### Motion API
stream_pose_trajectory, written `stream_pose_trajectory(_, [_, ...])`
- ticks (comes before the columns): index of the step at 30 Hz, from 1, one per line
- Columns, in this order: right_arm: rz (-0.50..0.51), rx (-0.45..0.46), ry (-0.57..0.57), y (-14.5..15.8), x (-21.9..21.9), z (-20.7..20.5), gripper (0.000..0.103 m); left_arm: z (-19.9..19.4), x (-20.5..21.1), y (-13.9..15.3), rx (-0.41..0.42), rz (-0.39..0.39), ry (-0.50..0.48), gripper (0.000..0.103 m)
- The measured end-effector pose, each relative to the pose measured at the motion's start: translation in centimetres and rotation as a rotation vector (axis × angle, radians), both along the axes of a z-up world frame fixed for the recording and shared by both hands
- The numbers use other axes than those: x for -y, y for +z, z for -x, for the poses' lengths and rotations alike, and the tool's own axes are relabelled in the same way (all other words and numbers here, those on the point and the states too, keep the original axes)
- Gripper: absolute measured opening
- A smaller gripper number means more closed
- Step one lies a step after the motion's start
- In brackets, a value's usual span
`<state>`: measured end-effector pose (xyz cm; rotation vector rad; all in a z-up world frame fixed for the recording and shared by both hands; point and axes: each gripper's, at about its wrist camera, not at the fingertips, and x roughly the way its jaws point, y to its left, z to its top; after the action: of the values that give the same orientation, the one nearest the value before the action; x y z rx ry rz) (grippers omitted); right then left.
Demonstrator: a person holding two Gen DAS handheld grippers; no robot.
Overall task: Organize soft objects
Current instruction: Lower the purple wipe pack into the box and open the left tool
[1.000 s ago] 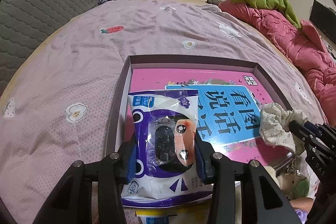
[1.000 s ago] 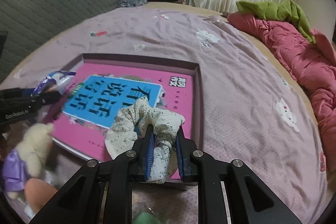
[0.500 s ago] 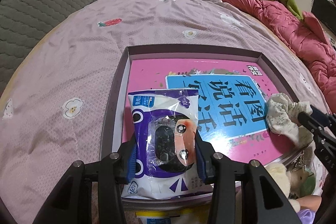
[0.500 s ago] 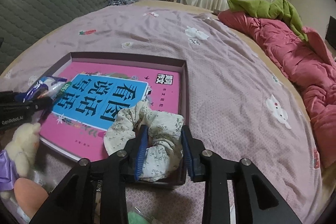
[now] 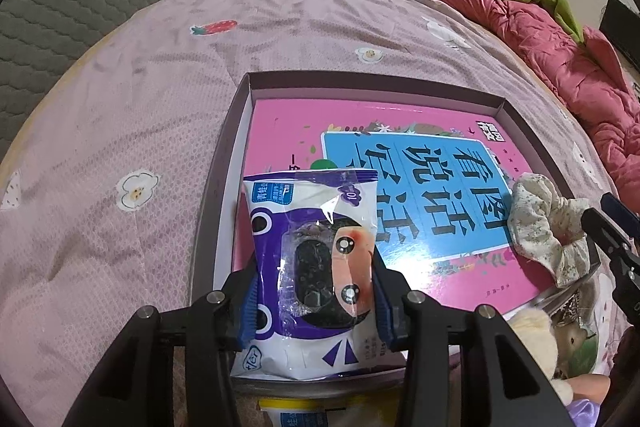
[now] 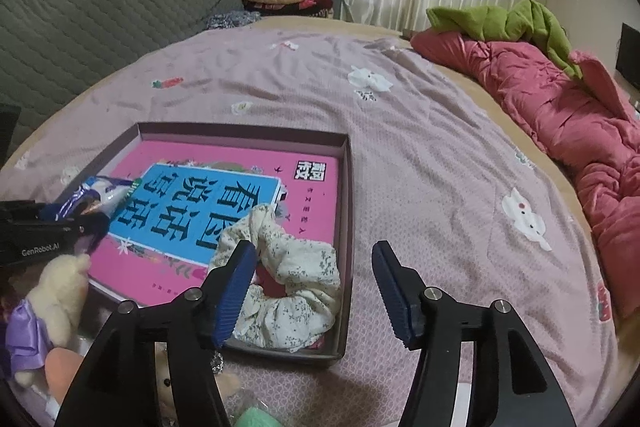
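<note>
The right gripper (image 6: pixel 314 281) has just been opening its jaws: a second ago they pinched the floral scrunchie (image 6: pixel 290 291), and now they stand wide with the scrunchie lying free, only its left side near the left finger and nothing pressed between the pads. The scrunchie has settled into the tray's near right corner, at about 4 o'clock on the pink book (image 6: pixel 224 203). The left gripper (image 5: pixel 314 297) has hardly shifted and its jaws stay closed at a middling width on the wipes pack (image 5: pixel 314 259).

Counted: one shallow purple tray (image 5: pixel 240 131) on the lilac bedspread (image 5: pixel 120 131), one book lying flat inside it, one scrunchie, one wipes pack. Outside the tray's near edge lies one cream plush toy (image 6: pixel 60 299) in a purple dress, at roughly 8 o'clock in the right wrist view; a second small plush face shows below it, partly hidden.

In the left wrist view the wipes pack runs lengthwise from 6 to 12 o'clock, its sealed top edge pointing to 12 over the book's near left part, its lower end overhanging the tray's near wall. The pads press on its long sides.
</note>
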<state>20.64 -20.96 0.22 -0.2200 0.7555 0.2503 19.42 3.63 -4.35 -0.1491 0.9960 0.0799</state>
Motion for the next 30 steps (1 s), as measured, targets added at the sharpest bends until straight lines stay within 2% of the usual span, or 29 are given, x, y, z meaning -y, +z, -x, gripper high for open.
stream_pose_trajectory(5, [-0.003,-0.008,0.004,-0.07,-0.02,-0.07,0.065,0.11,0.11,-0.06,0.0,-0.022,0.009,0.047])
stream_pose_trajectory(24, [-0.012,-0.021,0.003,-0.44,0.43,-0.02,0.071,0.29,-0.14,0.11,0.018,0.021,0.01,0.051])
stream_pose_trajectory(30, [-0.014,-0.023,0.001,-0.42,0.57,0.02,0.072,0.58,-0.57,0.86,0.058,0.054,0.023,0.052])
